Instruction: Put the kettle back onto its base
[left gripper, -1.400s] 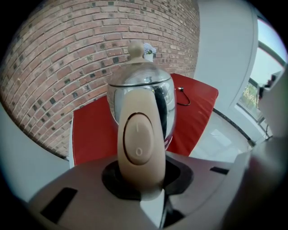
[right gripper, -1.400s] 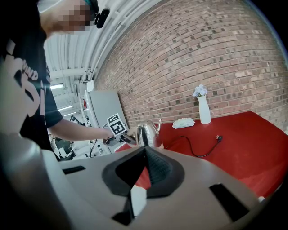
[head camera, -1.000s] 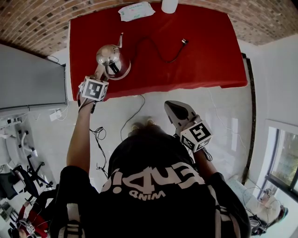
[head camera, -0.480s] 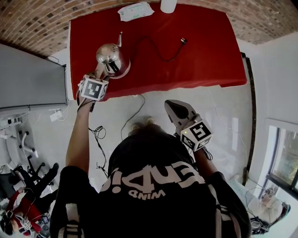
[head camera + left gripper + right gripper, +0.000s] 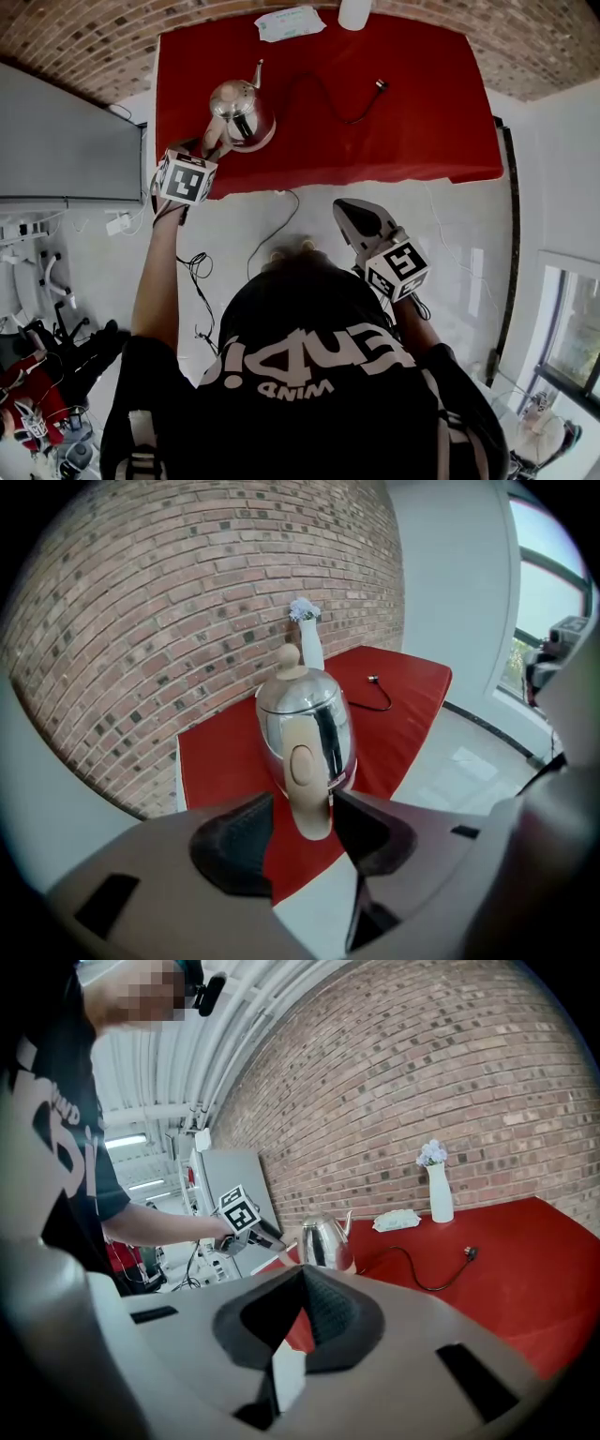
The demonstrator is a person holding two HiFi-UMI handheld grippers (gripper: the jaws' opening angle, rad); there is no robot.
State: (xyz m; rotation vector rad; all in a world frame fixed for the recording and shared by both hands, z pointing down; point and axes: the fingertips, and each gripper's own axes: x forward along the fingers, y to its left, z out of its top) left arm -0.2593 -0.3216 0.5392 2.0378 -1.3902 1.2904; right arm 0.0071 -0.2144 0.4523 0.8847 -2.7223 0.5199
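Note:
A shiny steel kettle (image 5: 242,114) (image 5: 305,726) (image 5: 325,1239) with a beige handle (image 5: 307,782) stands upright near the front left corner of the red table (image 5: 412,131). Its base is hidden beneath it; a black cord (image 5: 323,98) runs out from under it to a loose plug (image 5: 380,84). My left gripper (image 5: 208,150) (image 5: 305,825) is open, with the handle's lower end between the pads and red cloth showing in the gap on the left. My right gripper (image 5: 345,208) (image 5: 305,1274) is shut on nothing and hangs over the floor in front of the table.
At the table's back edge stand a white vase (image 5: 354,11) (image 5: 437,1194) and a white packet (image 5: 291,23). A grey cabinet (image 5: 66,141) stands left of the table. A brick wall runs behind it. Cables lie on the white floor (image 5: 450,244).
My left gripper has drawn back a little from the kettle, towards the table's front edge. The kettle stays where it stood. My right gripper has kept still.

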